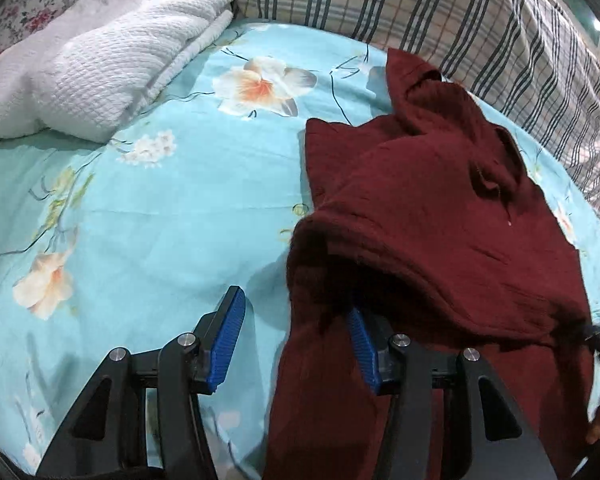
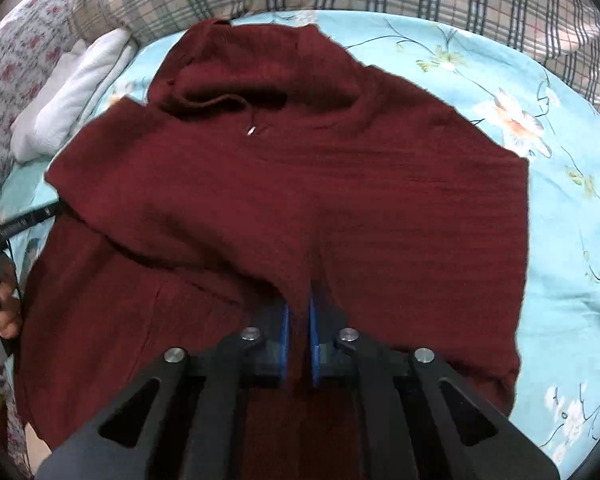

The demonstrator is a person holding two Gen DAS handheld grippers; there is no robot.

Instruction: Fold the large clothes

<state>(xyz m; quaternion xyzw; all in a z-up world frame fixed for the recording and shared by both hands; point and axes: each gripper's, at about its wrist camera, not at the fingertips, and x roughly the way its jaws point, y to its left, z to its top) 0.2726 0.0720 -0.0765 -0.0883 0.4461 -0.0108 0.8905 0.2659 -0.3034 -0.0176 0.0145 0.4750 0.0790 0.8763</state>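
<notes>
**One hoodie on the bed**

Your bed (image 1: 148,208) wears a turquoise floral sheet: one white towel (image 1: 100,68) left, one maroon hoodie (image 2: 284,200) right, plaid bedding (image 1: 440,12) behind. Your left gripper (image 1: 296,344) gapes, cloth draped over one finger; your right gripper (image 2: 298,320) pinches the hoodie.

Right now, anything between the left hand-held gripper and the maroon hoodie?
Nothing visible. The left hand-held gripper stands open, with a fold of the maroon hoodie draped over one of its fingers. The other finger has only the blue floral sheet beneath it. The white towel lies well away.
</notes>
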